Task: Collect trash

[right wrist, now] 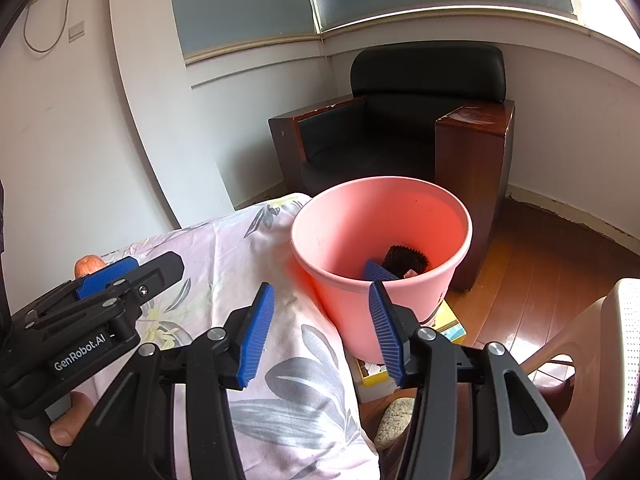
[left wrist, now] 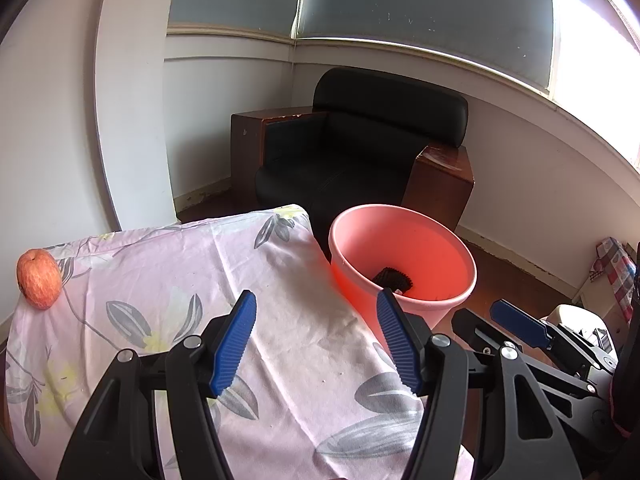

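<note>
A pink bucket point(left wrist: 404, 264) point(right wrist: 380, 248) stands beside the right edge of a table under a floral cloth point(left wrist: 224, 280) point(right wrist: 240, 264). Dark ridged trash point(left wrist: 394, 278) point(right wrist: 404, 260) lies at its bottom. A red apple point(left wrist: 39, 279) sits at the cloth's far left; only its top point(right wrist: 89, 264) shows in the right wrist view. My left gripper point(left wrist: 316, 344) hovers open over the cloth near the bucket, nothing between its blue pads. My right gripper point(right wrist: 320, 330) is open too, empty, at the bucket's near wall. The left gripper point(right wrist: 120, 276) also shows there, held by a hand.
A black armchair point(left wrist: 360, 152) point(right wrist: 404, 120) with wooden sides stands in the corner behind the bucket. A yellow box point(right wrist: 448, 332) sits under the bucket. A beige plastic chair point(right wrist: 600, 340) is at the right. Wooden floor point(right wrist: 540, 272) lies beyond.
</note>
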The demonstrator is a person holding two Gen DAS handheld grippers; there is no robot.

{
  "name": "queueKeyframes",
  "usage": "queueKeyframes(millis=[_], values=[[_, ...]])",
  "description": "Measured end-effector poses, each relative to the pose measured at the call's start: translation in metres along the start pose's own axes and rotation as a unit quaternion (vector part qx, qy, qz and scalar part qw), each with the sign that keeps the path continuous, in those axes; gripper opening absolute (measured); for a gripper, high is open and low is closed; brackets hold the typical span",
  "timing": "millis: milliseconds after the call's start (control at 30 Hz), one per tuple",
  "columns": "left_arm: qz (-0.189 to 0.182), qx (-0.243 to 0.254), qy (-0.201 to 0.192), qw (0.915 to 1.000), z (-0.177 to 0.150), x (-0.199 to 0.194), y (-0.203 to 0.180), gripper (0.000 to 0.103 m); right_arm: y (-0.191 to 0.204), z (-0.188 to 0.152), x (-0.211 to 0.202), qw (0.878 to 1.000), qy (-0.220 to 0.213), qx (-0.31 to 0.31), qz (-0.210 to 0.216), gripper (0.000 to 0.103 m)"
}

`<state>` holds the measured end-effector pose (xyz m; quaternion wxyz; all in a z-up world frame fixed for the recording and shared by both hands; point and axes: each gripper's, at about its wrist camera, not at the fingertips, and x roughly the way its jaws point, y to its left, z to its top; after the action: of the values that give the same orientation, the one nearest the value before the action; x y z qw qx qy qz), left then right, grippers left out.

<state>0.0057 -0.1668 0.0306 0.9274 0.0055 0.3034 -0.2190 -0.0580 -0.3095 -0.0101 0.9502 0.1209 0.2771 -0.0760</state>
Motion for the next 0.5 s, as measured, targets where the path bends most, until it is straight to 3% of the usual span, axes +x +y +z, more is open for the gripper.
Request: queueKeyframes(millis=[500], values=[[-0.001,0.003,0.002,1.0000,-0.0028,-0.0029,-0.0023,0.062,0.0039,-0.0048,-0.0014,1.000,0.003,0.002,0.001,0.050]])
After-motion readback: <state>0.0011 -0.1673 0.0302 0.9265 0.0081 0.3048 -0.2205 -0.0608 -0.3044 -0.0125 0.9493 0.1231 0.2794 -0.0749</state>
